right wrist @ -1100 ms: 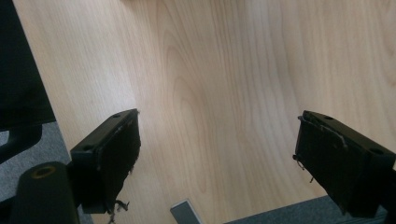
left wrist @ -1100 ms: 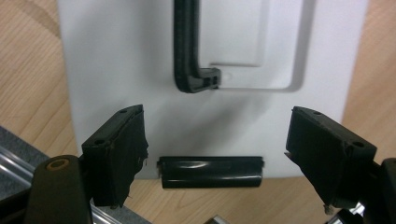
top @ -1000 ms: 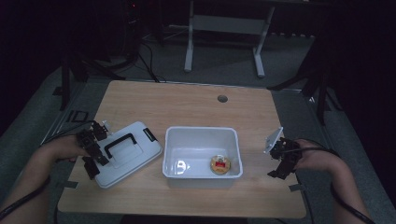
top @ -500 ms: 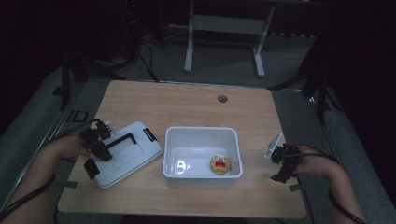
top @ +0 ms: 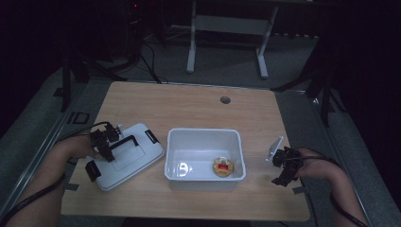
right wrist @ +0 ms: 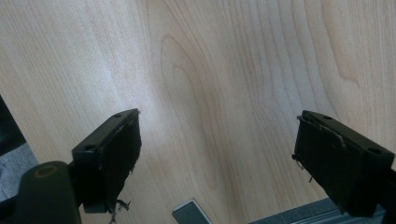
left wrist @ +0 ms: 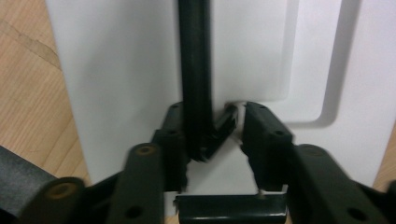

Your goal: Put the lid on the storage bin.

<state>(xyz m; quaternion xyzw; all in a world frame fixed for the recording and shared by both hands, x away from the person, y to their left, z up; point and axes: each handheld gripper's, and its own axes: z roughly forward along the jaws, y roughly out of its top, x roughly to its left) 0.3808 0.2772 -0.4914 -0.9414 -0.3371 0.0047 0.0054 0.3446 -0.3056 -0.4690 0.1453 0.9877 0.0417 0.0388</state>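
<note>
A white lid [top: 137,158] with a black handle [top: 124,142] lies flat on the table's left side. My left gripper [top: 108,143] is over the lid's left part. In the left gripper view the jaws of the left gripper [left wrist: 212,128] close narrowly around the handle [left wrist: 196,65] at its bent end. A white open bin [top: 204,135] stands in the middle and holds a small round red and gold object [top: 222,167]. Right of the bin, my right gripper [top: 283,166] hovers over bare wood. In its own view the right gripper [right wrist: 217,126] is wide open with nothing between its pads.
The wooden table [top: 189,109] has a round cable hole [top: 225,100] at the back. Its right edge and the grey floor lie just beyond the right gripper. A metal desk frame [top: 227,42] stands on the floor behind the table.
My left gripper has shifted a little right along the lid onto the handle. My right gripper has drifted slightly toward the table's near edge, still open.
</note>
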